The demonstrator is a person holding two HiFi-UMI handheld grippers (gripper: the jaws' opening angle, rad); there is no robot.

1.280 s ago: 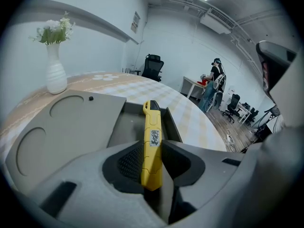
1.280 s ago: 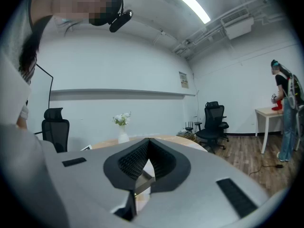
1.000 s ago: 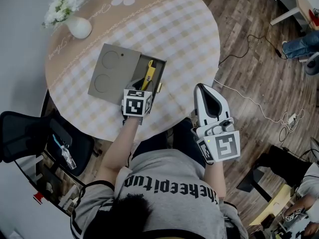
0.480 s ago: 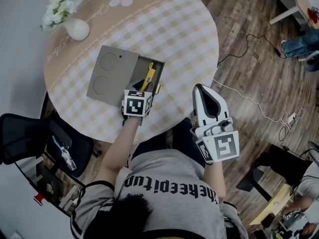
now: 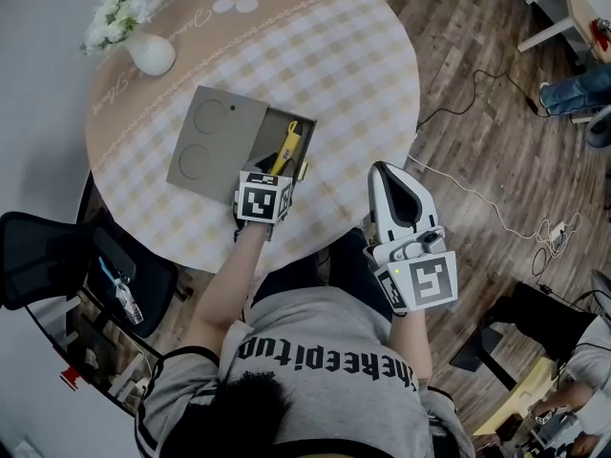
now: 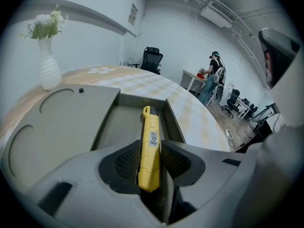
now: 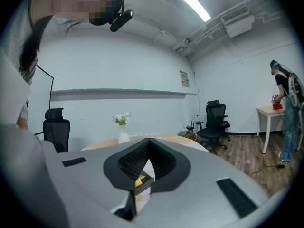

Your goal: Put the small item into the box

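Sitting close to the near edge of the round table (image 5: 325,55), the grey box (image 5: 215,132) has one narrow open compartment (image 6: 126,122) along its right side. The rest of the box is a flat panel with two round recesses. Low walls hem the compartment on both long sides and at the far end. Beyond the box the checked cloth lies bare, and the vase (image 5: 151,53) stands well apart at the far left rim.

The left gripper (image 5: 275,167) is at the compartment's near end, jaws clamped on the yellow cutter (image 6: 151,141). The cutter points forward along the compartment between its walls. Whether it touches the bottom I cannot tell.

The right gripper (image 5: 382,172) is held off the table's edge, above the person's lap, its jaws together with nothing between them.
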